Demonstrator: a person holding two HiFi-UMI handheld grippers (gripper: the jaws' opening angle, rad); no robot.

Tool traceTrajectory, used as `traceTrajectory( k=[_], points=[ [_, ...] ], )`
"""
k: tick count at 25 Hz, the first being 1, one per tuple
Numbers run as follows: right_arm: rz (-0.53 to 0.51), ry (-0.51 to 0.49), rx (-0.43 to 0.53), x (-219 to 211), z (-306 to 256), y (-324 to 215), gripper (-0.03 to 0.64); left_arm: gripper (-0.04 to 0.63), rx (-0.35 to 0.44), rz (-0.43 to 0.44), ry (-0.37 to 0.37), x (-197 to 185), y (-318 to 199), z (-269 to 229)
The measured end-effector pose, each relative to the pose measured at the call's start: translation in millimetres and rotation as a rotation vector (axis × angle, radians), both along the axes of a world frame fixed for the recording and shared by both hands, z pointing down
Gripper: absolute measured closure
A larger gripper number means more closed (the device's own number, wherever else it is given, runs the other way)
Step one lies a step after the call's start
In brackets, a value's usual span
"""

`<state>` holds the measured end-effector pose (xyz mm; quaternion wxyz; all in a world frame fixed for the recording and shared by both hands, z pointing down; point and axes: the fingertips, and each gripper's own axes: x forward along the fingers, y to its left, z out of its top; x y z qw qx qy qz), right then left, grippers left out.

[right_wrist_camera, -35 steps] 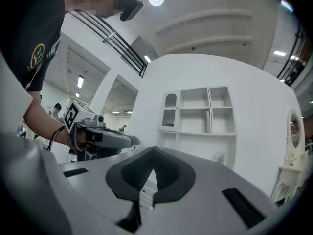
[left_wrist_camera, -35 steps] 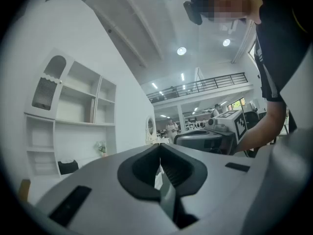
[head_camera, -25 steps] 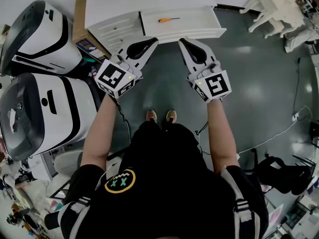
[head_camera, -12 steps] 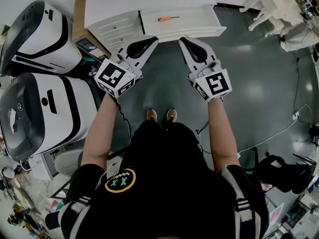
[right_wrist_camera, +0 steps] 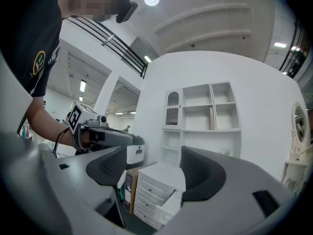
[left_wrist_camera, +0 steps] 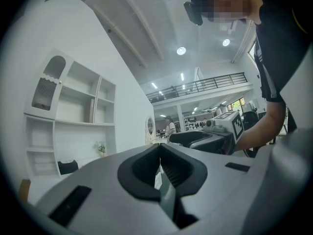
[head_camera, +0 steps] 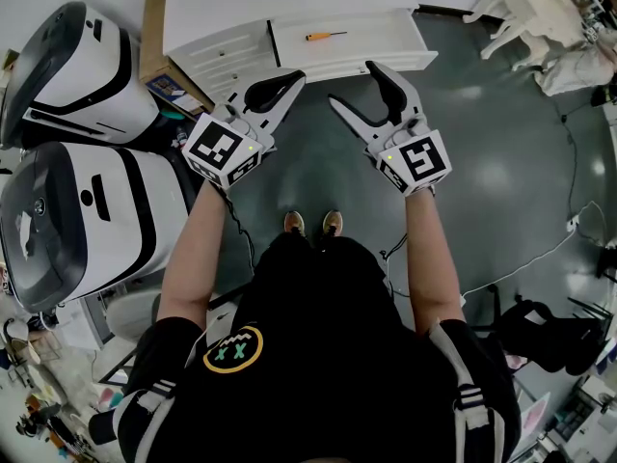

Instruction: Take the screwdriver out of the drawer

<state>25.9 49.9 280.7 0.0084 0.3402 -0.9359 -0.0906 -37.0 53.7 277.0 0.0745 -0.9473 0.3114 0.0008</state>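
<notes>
Jaws of the left gripper [head_camera: 286, 80] are pressed together on nothing, short of the cabinet [head_camera: 217, 54]. The right gripper [head_camera: 353, 83] has just been opening; its jaws stand spread and empty, in front of the open drawer [head_camera: 390, 44]. The screwdriver [head_camera: 326, 37] lies inside the drawer, orange handle leftward, untouched. This looks like the reach stage. Next, the right gripper likely has to move forward over the drawer, drop around the screwdriver, and close.
</notes>
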Motion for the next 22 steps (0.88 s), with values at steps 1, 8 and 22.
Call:
traceTrajectory(
  k=[1,8,22],
  points=[
    [-0.002,0.002,-0.002,-0.3,0.8,-0.3,0.236,0.575,0.0,0.0,0.0,-0.2,-0.2,0.2],
    [0.014,-0.012,-0.018,5.1,4.2,-6.9,0.09,0.575,-0.004,-0.003,-0.001,-1.8,-4.4,0.9],
    [0.05,-0.012,-0.046,15.9,15.5,-19.3,0.034,0.575,-0.01,-0.012,-0.005,-0.7,-10.2,4.8]
  ],
)
